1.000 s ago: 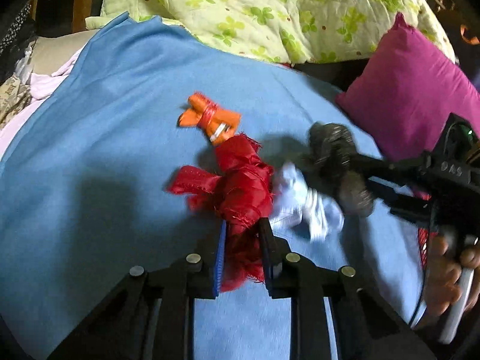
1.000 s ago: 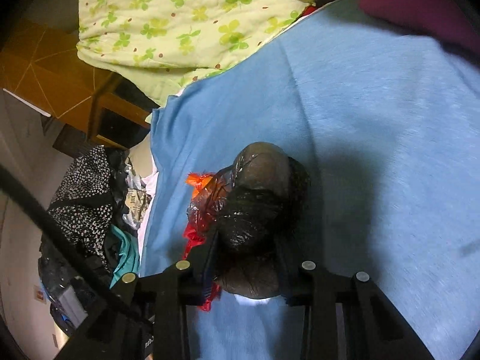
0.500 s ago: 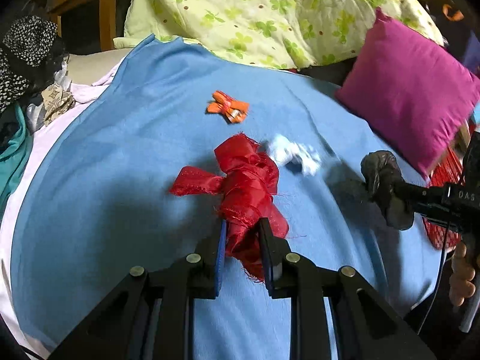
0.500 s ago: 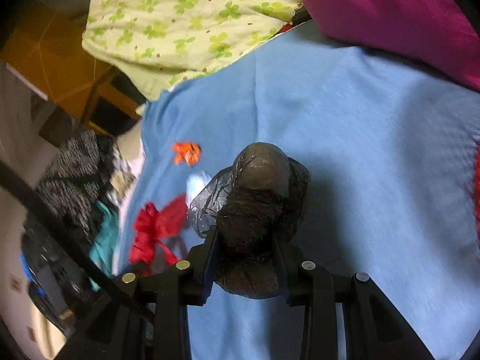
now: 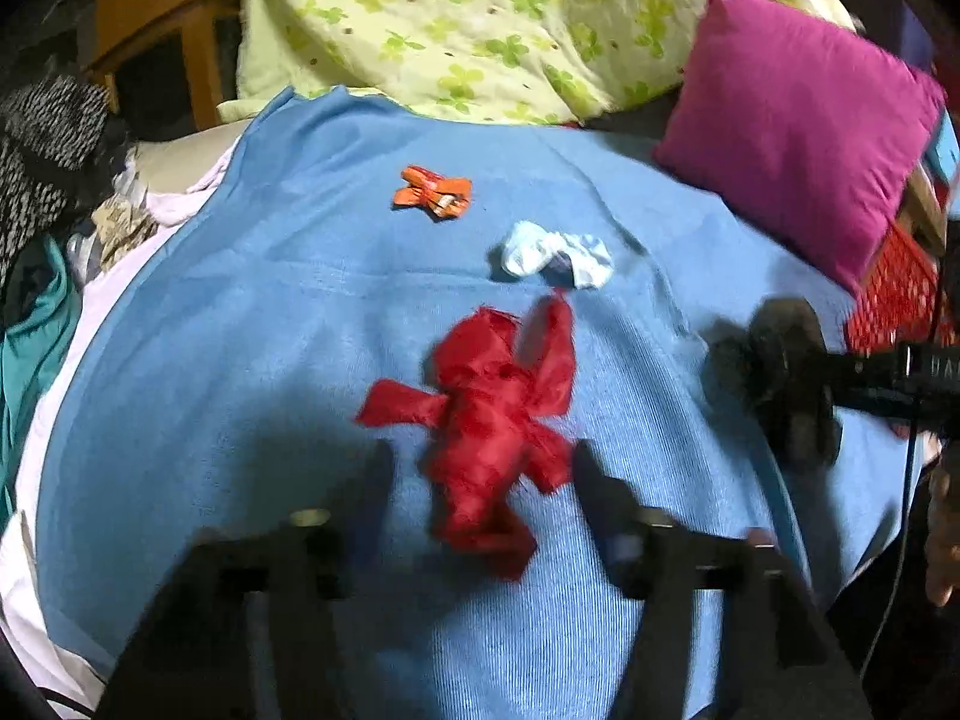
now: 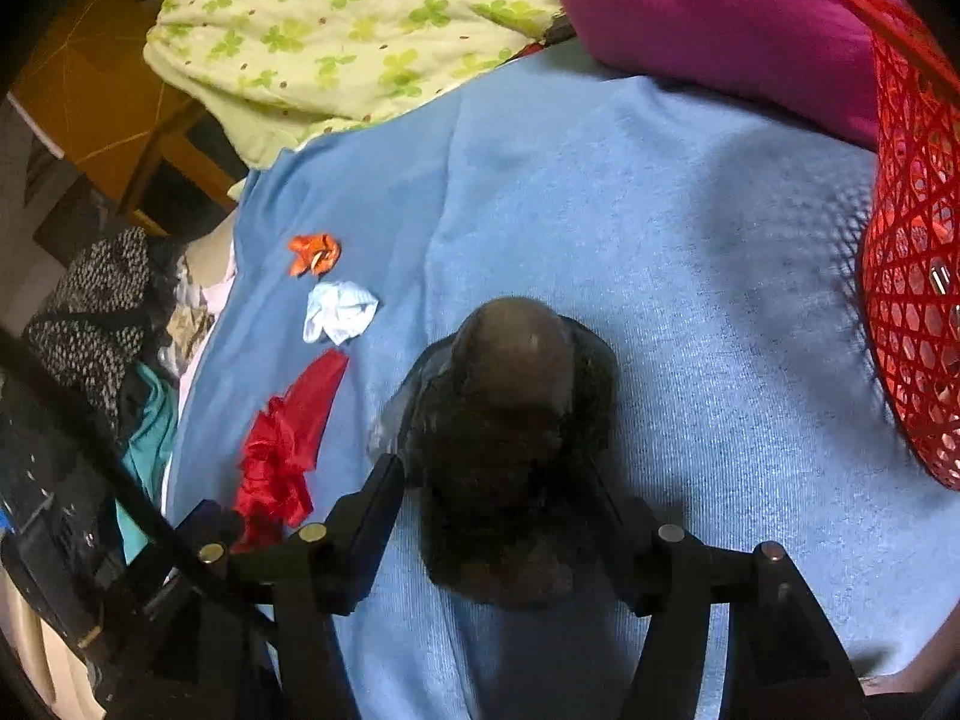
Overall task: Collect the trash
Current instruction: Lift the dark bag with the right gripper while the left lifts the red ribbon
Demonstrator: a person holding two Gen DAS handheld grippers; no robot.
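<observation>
Opening tongs, left [image 5: 480, 468] around red scrap [image 5: 492, 420], right [image 6: 492, 468] around black bag [image 6: 510, 420], beside red basket [image 6: 912, 276].

I see four scraps on the blue sheet [image 5: 252, 312]. The crumpled red fabric wad [image 5: 498, 426] lies nearest me. Beyond it sits a pale blue-white wad [image 5: 555, 255], and farther still a small orange bow-shaped wrapper [image 5: 433, 192]. A dark crinkled plastic bundle [image 6: 510, 420] sits right of the red wad.

Home bedroom: floral quilt [image 5: 480, 18], magenta pillow [image 5: 798, 120], clothes heap [image 5: 48, 138].
</observation>
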